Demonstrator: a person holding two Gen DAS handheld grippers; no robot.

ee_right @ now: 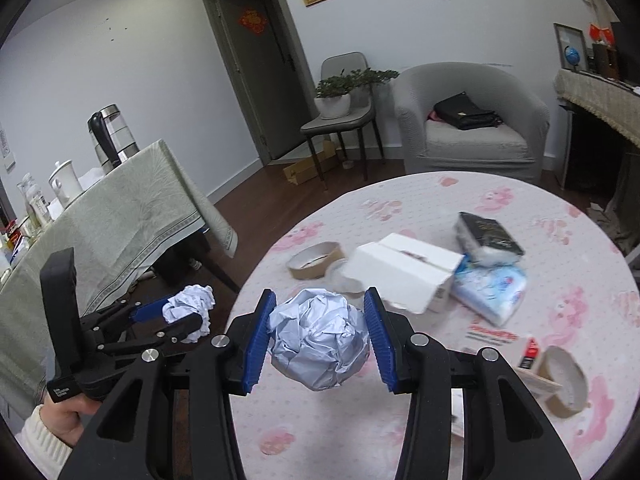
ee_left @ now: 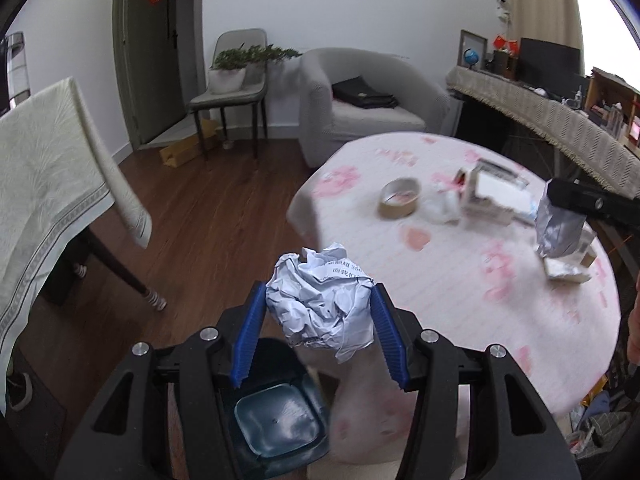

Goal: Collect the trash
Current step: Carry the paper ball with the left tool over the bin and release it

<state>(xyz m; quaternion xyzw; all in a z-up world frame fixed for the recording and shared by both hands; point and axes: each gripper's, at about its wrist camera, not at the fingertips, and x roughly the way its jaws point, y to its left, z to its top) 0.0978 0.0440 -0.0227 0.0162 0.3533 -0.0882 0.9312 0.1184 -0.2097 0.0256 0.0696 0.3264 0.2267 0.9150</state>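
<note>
Both grippers already carry trash. The left gripper (ee_left: 320, 320) has its fingers (ee_left: 250, 336) closed on a crumpled paper ball (ee_left: 320, 308), held in the air beyond the edge of the table (ee_left: 460, 280), above a dark bin (ee_left: 280, 420) on the floor. The right gripper (ee_right: 318, 336) grips a second paper ball (ee_right: 320, 336) over the table. It seems that dropping them in the bin is what remains. Other clutter stays on the table. The balls are roundish, with no clear long axis or direction.
</note>
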